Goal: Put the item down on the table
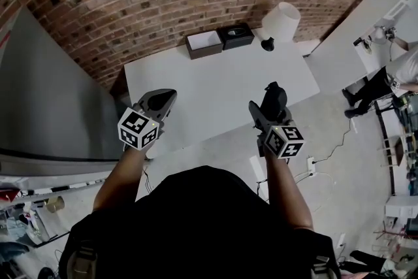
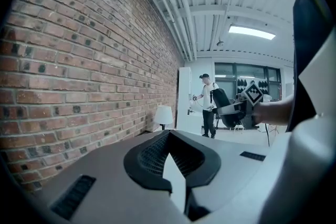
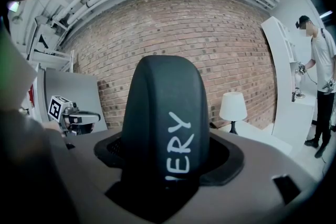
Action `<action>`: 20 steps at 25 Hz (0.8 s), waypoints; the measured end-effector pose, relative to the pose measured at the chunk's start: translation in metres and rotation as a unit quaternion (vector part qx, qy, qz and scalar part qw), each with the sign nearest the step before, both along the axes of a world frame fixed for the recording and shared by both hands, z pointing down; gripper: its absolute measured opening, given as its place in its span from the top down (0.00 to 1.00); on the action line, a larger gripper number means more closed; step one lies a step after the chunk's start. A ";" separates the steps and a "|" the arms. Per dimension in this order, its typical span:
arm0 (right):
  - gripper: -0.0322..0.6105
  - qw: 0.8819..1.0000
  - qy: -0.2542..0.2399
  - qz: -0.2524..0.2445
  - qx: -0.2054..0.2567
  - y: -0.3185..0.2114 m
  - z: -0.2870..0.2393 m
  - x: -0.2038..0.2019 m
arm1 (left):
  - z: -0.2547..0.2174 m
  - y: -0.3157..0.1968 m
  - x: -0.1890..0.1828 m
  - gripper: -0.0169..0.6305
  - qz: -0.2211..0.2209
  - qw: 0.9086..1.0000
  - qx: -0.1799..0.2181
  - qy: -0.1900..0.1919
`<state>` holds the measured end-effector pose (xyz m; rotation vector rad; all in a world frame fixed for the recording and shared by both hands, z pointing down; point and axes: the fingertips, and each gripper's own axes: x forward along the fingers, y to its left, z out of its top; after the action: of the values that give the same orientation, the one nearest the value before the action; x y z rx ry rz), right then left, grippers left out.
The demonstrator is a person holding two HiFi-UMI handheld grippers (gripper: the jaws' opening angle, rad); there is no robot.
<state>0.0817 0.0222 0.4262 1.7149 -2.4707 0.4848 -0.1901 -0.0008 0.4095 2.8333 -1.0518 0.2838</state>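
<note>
Brickwork arches across the top of the head view, and below it a white rectangular table (image 1: 215, 85) fills the middle of the frame. It carries a dark box with a pale grey lid (image 1: 204, 44), a black box (image 1: 235, 34) touching it, and a white-shaded table lamp (image 1: 281, 21) at its upper right corner. Only this view shows both boxes and the person's arms at the bottom of the frame. The left gripper (image 1: 163, 101) is at centre left and the right gripper (image 1: 268, 111) at centre right, both seen against the table's near edge. The right gripper view alone shows the task's thing up close. A dark, round-topped item with white lettering (image 3: 165, 113) stands upright in the middle of the frame, and the right gripper (image 3: 168, 165) has its jaws spread around it and clamped on its sides. The letters "ERY" run up its face. In the head view the same item (image 1: 275, 96) is only a dark lump sticking out of the gripper, held off the table. The left gripper view shows the left gripper (image 2: 176, 176) with its dark pads drawn nearly together. A thin pale wedge is left between them and nothing is in it. A standing person (image 2: 208, 105) shows at centre right of this view, and the right gripper (image 2: 233, 109) is in front of them.
</note>
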 end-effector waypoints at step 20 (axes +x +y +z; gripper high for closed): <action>0.38 1.000 -0.006 -0.007 -0.013 -0.007 0.006 -0.010 | -0.007 -0.009 -0.016 0.95 -0.004 1.000 0.017 -0.005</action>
<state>0.0714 0.0152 0.4320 1.6890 -2.4710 0.5249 -0.2058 -0.0094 0.4028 2.8591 -1.0803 0.2820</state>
